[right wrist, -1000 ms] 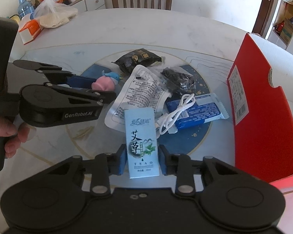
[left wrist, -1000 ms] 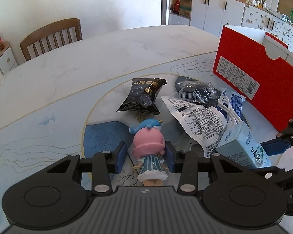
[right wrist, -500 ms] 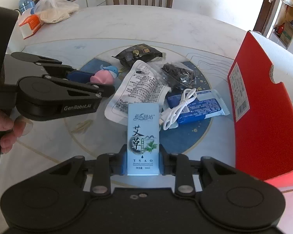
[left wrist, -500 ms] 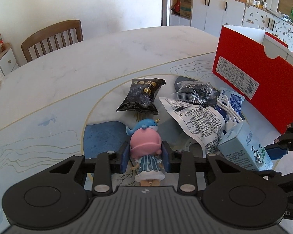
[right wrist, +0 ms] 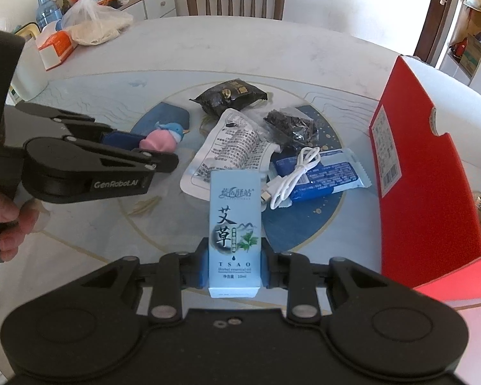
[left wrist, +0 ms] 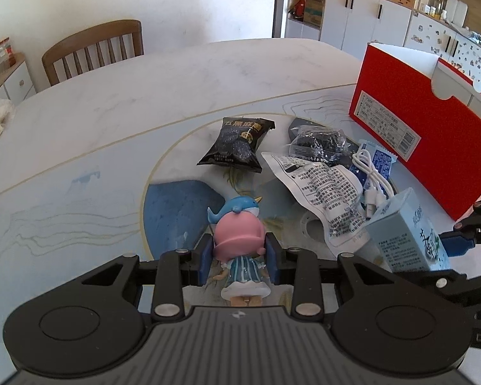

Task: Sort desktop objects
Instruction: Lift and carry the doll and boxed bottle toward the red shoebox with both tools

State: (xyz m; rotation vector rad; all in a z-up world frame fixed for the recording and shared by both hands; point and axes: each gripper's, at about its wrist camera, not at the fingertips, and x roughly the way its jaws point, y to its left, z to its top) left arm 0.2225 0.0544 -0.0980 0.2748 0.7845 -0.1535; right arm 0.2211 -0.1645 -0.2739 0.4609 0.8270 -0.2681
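- The left gripper (left wrist: 240,258) is seen clamped on the pink-haired figurine (left wrist: 240,247), the blue pads pressed against the sides of its head; the figurine is held at the edge of the blue patch on the table (left wrist: 112,102).
- The right gripper (right wrist: 233,268) is closed on the pale blue carton (right wrist: 234,224), which is gripped near its lower end, with most of its length sticking out ahead of the jaws.
- The black snack bag (left wrist: 237,144), the white printed pouch (left wrist: 324,192), the dark clear-wrapped packet (right wrist: 291,128), the white cable (right wrist: 295,173) and the blue wrapper (right wrist: 324,176) are left lying on the table beside the red box (right wrist: 426,176).
- A slip of the figurine is judged possible: its head is rounded and smooth, so it could be twisted or squeezed out of the pads when lifted.
- The carton could be pivoted in the jaws, being held by one end only, or crushed if pressed harder.
- A knock between the two grippers is a risk, since they are held near each other over the same clutter.
- Against the earlier frames, the left pads are now closed onto the figurine where a gap was shown before, and the carton is raised clear of the pouch and cable.
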